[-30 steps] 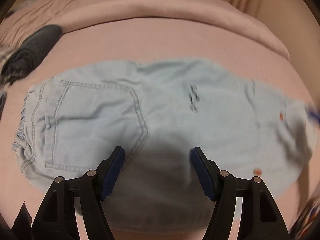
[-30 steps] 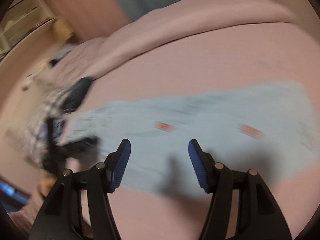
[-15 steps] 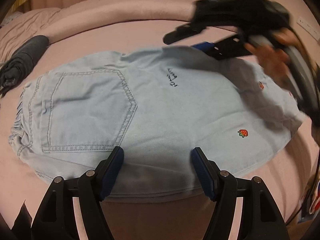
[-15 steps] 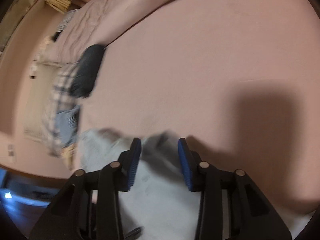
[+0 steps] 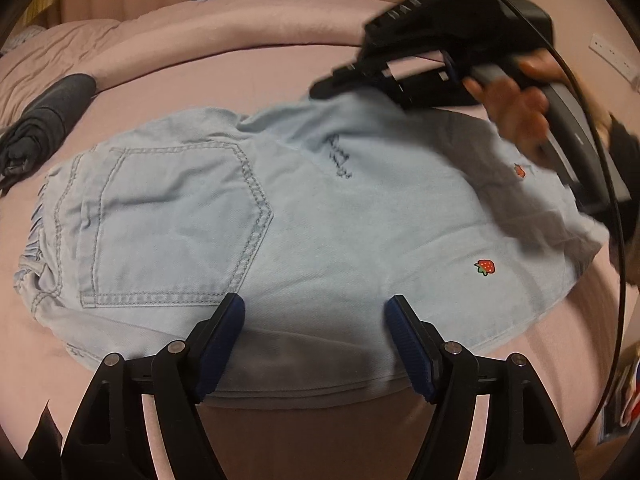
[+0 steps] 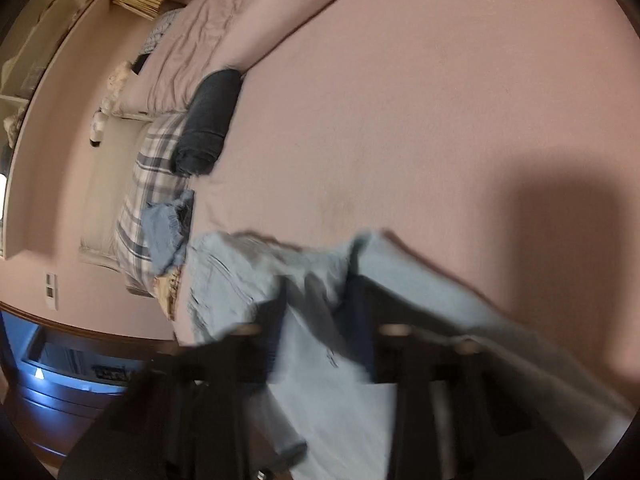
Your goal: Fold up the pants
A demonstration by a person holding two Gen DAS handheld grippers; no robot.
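Left tool (image 5: 314, 336): jaws spread wide, holding nothing, hovering over the near folded edge of the pants (image 5: 304, 240), just below the back pocket (image 5: 176, 220).

Right tool (image 5: 320, 90): at the far edge of the pants, up from the pocket and to its right, held by a bare hand (image 5: 516, 112). In its own view the tool (image 6: 316, 328) is badly blurred; denim bunches between the fingers, and it looks clenched on the pants' far edge, though the blur leaves some doubt.

Pants: pale denim, lying on the pink bed (image 5: 248, 68), pocket side up, waistband left of the pocket. Small strawberry (image 5: 485, 267) marks well right of the pocket. The layers at the near edge look doubled already.

A rolled dark garment (image 5: 44, 124) lies well left of the pocket, apart from the pants.

Judged step: carrying the far edge over for the next fold. To do it well:
- lift the edge just clear of the bed so the lower layer doesn't drag
- left tool pins the near edge below the pocket
- lay the edges flush, then let go
- watch for a crease near the pocket seam.
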